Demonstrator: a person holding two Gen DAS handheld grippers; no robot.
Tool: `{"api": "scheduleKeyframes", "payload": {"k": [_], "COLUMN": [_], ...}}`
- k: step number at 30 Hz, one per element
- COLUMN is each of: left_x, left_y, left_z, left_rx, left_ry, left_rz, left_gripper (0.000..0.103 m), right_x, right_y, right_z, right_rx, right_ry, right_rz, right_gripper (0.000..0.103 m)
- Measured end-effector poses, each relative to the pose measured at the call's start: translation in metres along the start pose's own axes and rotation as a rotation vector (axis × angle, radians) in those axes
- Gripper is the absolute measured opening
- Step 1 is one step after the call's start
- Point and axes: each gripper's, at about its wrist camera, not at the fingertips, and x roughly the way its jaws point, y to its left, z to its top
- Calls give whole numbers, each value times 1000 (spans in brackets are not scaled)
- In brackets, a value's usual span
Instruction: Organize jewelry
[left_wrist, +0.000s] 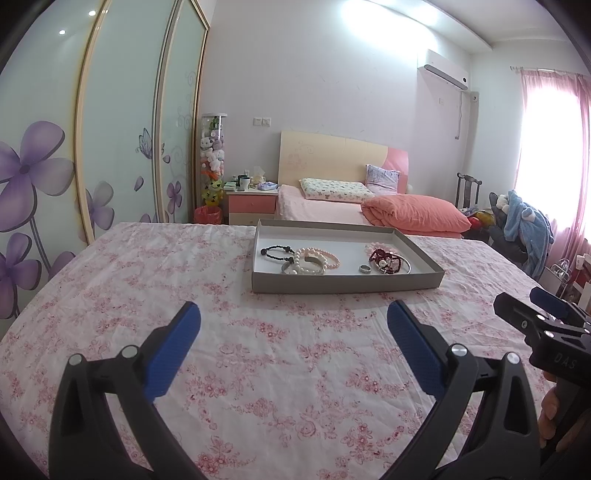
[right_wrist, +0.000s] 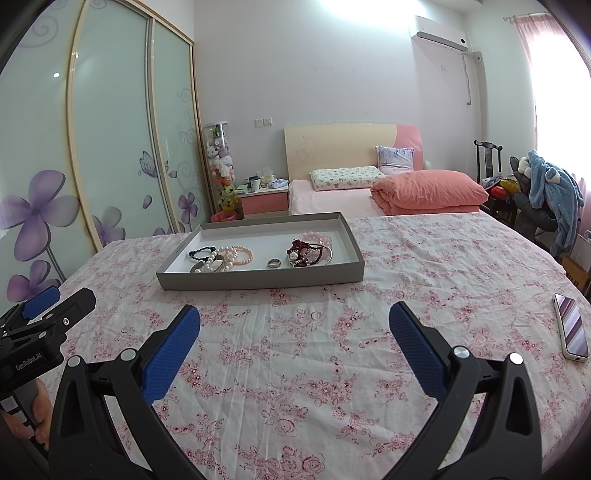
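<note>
Jewelry: bracelets and a ring (right_wrist: 274, 263) tangled in a shallow grey tray (right_wrist: 258, 280) on a floral-clothed table.
Handling: likely light, slippery, loosely strung; pearl bracelet (left_wrist: 309, 266) sits atop a metal bangle.
Hold: pinch one strand at its free outer edge.
Left gripper (left_wrist: 293, 317): spread wide, empty.
Right gripper (right_wrist: 294, 321): spread wide, empty, short of the tray.

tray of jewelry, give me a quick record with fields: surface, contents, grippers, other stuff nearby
surface: floral tablecloth
container: shallow grey tray
left cluster: black cord bracelet, pearl bracelets
middle: silver ring
right cluster: dark red bead bracelet, silver bangle
left gripper: open, empty
right gripper: open, empty
nearby: phone on the cloth, right of the tray
</note>
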Motion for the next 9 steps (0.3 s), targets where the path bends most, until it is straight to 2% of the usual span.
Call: {"api": "scheduleKeyframes", "payload": {"k": [9], "left_x": [0], "left_y": [0], "left_z": [0], "left_rx": [-4], "left_ry": [1], "left_rz": [-3], "left_gripper": [99], "right_x": [0], "right_y": [0], "right_z": [1], "right_rx": [0], "right_ry": [0], "right_rz": [0], "right_gripper": [101]}}
